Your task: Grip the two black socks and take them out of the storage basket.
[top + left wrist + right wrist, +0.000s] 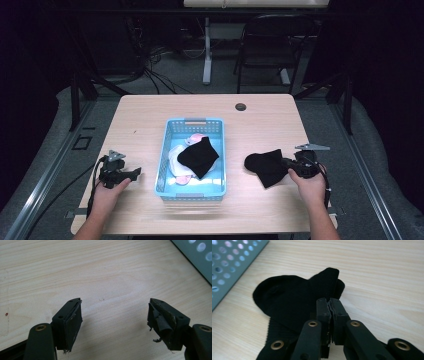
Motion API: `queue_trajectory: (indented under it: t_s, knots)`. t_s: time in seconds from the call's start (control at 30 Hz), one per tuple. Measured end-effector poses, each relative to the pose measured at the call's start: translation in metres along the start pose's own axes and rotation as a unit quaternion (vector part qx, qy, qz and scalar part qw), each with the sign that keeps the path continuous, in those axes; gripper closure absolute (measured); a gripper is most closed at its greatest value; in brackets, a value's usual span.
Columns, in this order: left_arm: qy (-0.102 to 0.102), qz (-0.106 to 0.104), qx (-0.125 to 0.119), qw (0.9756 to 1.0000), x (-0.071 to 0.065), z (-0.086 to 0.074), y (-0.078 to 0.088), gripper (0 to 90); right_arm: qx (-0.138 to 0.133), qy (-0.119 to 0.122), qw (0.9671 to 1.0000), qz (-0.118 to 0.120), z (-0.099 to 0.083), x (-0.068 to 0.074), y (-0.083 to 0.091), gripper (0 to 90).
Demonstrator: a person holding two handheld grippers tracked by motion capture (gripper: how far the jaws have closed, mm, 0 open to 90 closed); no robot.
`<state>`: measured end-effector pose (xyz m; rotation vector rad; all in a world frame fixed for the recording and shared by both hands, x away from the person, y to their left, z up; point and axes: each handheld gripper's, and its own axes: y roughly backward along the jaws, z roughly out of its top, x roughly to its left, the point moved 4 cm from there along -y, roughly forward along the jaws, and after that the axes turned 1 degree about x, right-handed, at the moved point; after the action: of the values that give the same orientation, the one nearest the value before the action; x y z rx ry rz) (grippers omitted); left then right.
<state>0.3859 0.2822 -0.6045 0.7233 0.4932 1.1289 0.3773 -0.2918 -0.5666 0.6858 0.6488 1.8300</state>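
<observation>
Black sock [266, 166] on wooden table [270, 120], grey floor behind

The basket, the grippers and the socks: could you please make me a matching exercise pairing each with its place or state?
Things:
1. Left gripper
2. Right gripper
3. Basket
4. Pink sock

Places or states:
A. Lies inside the basket
B. Shut on a black sock
C. Open above bare table
D. Stands mid-table between the grippers

Pairs: 1-C, 2-B, 3-D, 4-A
</observation>
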Motion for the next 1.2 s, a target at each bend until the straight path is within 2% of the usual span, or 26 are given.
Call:
queue_trajectory:
  t_s: [0.13,0.23,0.27,0.3,0.4,0.47,0.63,0.77,0.87,1.0,1.13,1.2]
  knots:
    - [0.0,-0.001,-0.001,1.0,0.0,0.0,0.0,27.6,0.008,-0.016,0.9998,-0.005,-0.007,-0.009,-0.003,84.3]
    - [0.0,-0.001,-0.002,1.0,0.0,0.0,0.0,27.6,0.011,-0.016,0.9998,-0.007,-0.01,-0.011,-0.004,82.6]
    - [0.001,-0.002,-0.001,1.0,0.0,0.0,0.0,27.6,0.013,-0.011,0.9998,-0.009,-0.011,-0.012,-0.004,78.2]
    - [0.001,-0.002,-0.001,1.0,0.0,0.0,0.0,27.6,0.013,-0.011,0.9998,-0.009,-0.011,-0.012,-0.004,78.2]
    - [0.001,0.0,-0.002,1.0,0.0,0.0,0.0,27.6,0.005,-0.01,0.9998,-0.014,-0.01,-0.011,-0.003,72.0]
    - [0.001,-0.002,-0.002,1.0,0.0,0.001,0.0,27.6,-0.002,-0.011,0.9999,-0.009,-0.008,-0.01,-0.001,66.4]
    - [0.0,-0.001,0.0,1.0,0.0,0.0,0.0,27.6,-0.012,-0.012,0.9999,0.002,-0.003,-0.007,0.006,60.9]
    - [0.001,-0.001,-0.002,1.0,0.0,0.0,0.001,27.6,-0.003,0.008,0.9999,-0.007,0.003,-0.004,0.009,58.0]
    - [0.004,-0.001,-0.002,1.0,0.0,0.0,0.001,27.6,-0.008,0.021,0.9995,-0.02,0.009,0.001,0.012,57.2]
    - [0.004,-0.001,-0.002,1.0,0.0,0.0,0.0,27.6,0.001,0.037,0.9992,-0.014,0.017,0.008,0.015,57.0]
    - [0.002,-0.001,-0.001,1.0,0.0,0.0,0.0,27.6,0.001,0.06,0.998,-0.017,0.03,0.023,0.017,53.6]
    - [0.002,-0.001,-0.001,1.0,0.0,0.0,0.0,27.6,-0.006,0.079,0.9967,-0.015,0.038,0.031,0.018,49.3]
